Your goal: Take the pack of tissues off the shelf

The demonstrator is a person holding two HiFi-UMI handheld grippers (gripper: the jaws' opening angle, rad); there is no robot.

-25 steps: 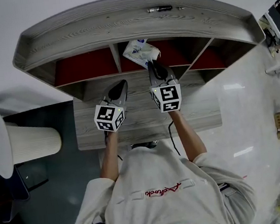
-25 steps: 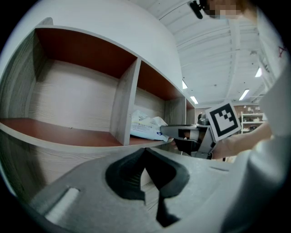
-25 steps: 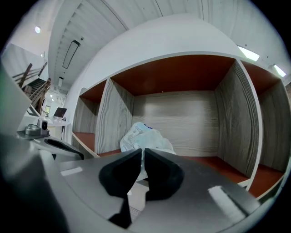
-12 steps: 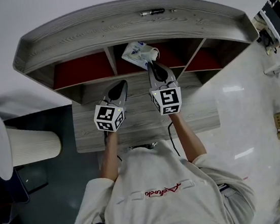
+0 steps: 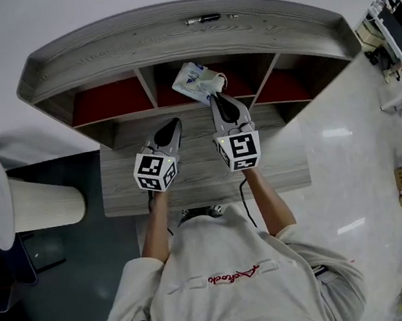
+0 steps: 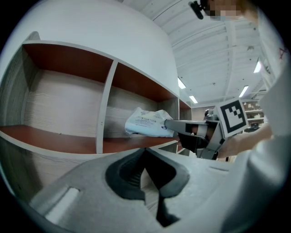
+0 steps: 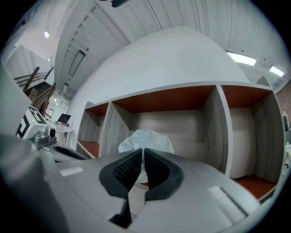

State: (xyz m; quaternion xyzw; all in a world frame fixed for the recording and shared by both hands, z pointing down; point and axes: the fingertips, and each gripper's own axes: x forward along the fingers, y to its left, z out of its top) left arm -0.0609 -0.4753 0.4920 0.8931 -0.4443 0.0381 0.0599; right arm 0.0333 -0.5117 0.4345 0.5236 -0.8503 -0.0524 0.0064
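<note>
The white pack of tissues hangs at the mouth of the shelf's middle compartment, its near end pinched by my right gripper, which is shut on it. In the right gripper view the crumpled pack bulges just beyond the closed right gripper. In the left gripper view the pack is seen from the side, clear of the red shelf floor. My left gripper hovers over the desk to the left, shut and empty; its jaws touch.
The wooden shelf has three red-floored compartments split by upright dividers. A dark pen-like object lies on its top. Below is the wooden desk. A white cylinder stands to the left.
The right gripper has drawn back slightly toward me with the pack in it. The left gripper has stayed nearly in place.
</note>
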